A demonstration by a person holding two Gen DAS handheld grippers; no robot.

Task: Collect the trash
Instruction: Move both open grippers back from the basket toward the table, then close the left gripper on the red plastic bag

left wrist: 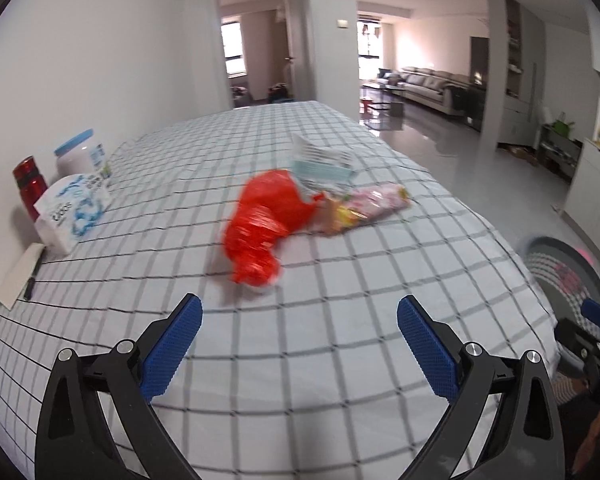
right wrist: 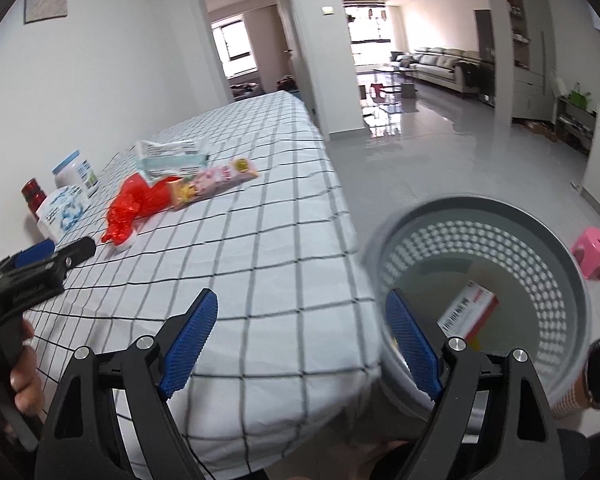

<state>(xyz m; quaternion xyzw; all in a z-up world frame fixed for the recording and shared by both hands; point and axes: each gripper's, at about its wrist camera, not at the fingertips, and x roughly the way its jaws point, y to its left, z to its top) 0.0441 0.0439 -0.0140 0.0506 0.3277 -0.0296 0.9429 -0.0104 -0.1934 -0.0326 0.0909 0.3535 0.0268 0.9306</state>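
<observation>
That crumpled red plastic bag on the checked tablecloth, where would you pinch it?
Judging by its pose, the near bunched end of the red bag. It points toward the open left gripper, which can come straight forward and low, closing across that narrower crumpled lobe. The far end touches the other wrappers.

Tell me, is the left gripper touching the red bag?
Apart. In the left wrist view, checked tablecloth shows between the open left gripper and the red bag.

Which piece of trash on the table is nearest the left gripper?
The red plastic bag, lying just ahead of the open left gripper; the pink wrapper and white-green packet lie farther back.
</observation>
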